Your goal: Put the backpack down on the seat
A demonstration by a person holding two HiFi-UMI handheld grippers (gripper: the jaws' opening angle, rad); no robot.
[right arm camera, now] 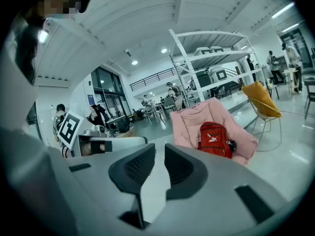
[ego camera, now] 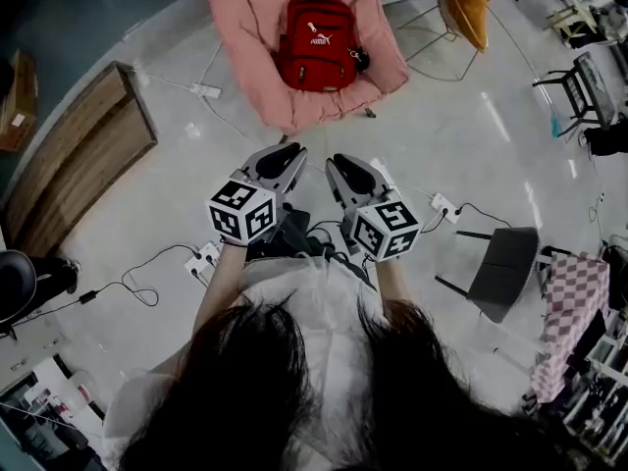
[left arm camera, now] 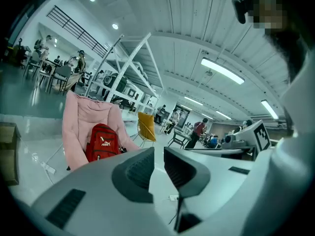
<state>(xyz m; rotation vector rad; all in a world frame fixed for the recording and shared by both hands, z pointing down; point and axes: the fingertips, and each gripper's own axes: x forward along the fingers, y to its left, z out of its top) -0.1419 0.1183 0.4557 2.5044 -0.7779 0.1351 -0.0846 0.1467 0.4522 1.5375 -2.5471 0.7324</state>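
1. The red backpack [ego camera: 316,42] stood upright in the pink chair [ego camera: 245,8], leaning on its backrest and well apart from both my grippers. I judged it was already down on the seat.
2. My left gripper [left arm camera: 158,154] had its jaws nearly together, with only a thin slit between them and nothing in it.
3. My right gripper [right arm camera: 160,154] was the same: a narrow gap, empty.
4. The backpack looked like soft fabric that would sag and give under a pinch. It stood full and rounded, so I guessed at some weight inside. It seemed neither slippery nor fragile.
5. I would have taken hold at the top loop or a shoulder strap, one gripper on each side, though I could not make out the loop itself. A small dark thing [ego camera: 359,59] hung at one side of the backpack; I could not tell what it was.
6. Only the head view showed both grippers side by side close in front of me, the cables and power strip [ego camera: 206,90] on the floor, and the wooden bench [ego camera: 78,155].
7. Only the gripper views showed the slits between the jaws. They also showed the backpack's front, the yellow chair [right arm camera: 263,100] beside it, and people far off in the hall.
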